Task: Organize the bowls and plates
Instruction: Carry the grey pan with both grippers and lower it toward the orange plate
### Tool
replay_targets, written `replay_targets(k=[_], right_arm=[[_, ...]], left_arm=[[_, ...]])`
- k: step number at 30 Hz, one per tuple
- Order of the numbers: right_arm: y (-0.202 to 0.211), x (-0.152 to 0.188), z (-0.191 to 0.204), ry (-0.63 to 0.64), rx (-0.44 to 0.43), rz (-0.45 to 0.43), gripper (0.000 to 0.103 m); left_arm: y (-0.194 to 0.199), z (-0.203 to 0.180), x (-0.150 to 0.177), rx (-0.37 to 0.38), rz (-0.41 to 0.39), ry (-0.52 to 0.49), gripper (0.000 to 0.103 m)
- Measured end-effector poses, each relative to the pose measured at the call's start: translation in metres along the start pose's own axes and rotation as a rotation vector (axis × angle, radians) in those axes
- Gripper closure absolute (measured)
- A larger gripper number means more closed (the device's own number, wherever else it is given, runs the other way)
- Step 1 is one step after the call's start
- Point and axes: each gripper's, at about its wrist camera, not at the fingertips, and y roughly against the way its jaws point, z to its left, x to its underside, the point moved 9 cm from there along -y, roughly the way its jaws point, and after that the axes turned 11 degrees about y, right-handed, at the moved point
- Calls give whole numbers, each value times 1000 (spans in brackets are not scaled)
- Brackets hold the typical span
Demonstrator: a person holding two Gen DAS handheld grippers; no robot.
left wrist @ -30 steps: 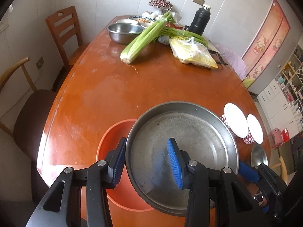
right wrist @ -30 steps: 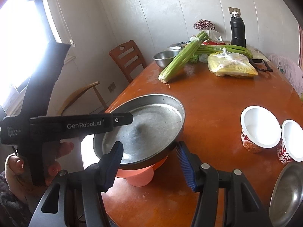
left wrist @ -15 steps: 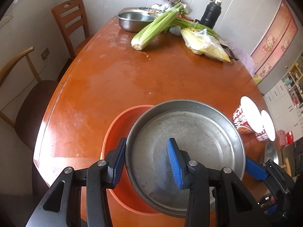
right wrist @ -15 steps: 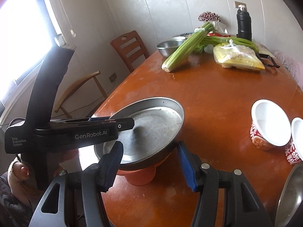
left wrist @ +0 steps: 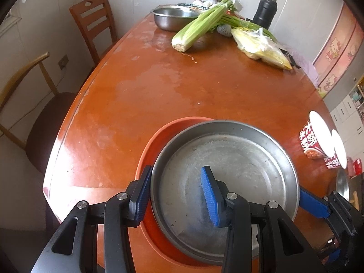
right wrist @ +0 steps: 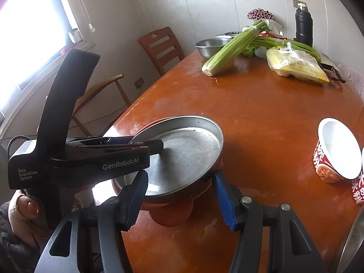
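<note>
Celery point(left wrist: 200, 28), black flask point(left wrist: 265, 14), wooden chair point(left wrist: 95, 25)

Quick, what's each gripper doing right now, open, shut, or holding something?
Left gripper: shut on the steel pan's near rim.
Right gripper: shut on the same steel pan's rim; pan sits over the orange bowl.

The metal pan point(left wrist: 227, 182) has come down onto the orange bowl point(left wrist: 154, 150) near the table's point(left wrist: 159, 86) edge, where a second ago it hung clear above it. Both hands lowered it together, the left gripper point(left wrist: 176, 195) astride its near rim and the right gripper point(right wrist: 179, 195) at its side. The pan now sits level, less tilted than before.
</note>
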Motion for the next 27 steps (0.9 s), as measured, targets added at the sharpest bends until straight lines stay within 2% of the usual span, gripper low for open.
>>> replay_targets(k=[27], right_arm=[[-3, 4, 9, 63, -21, 5, 44]], left_arm=[[6, 9, -2, -7, -5, 14, 58]])
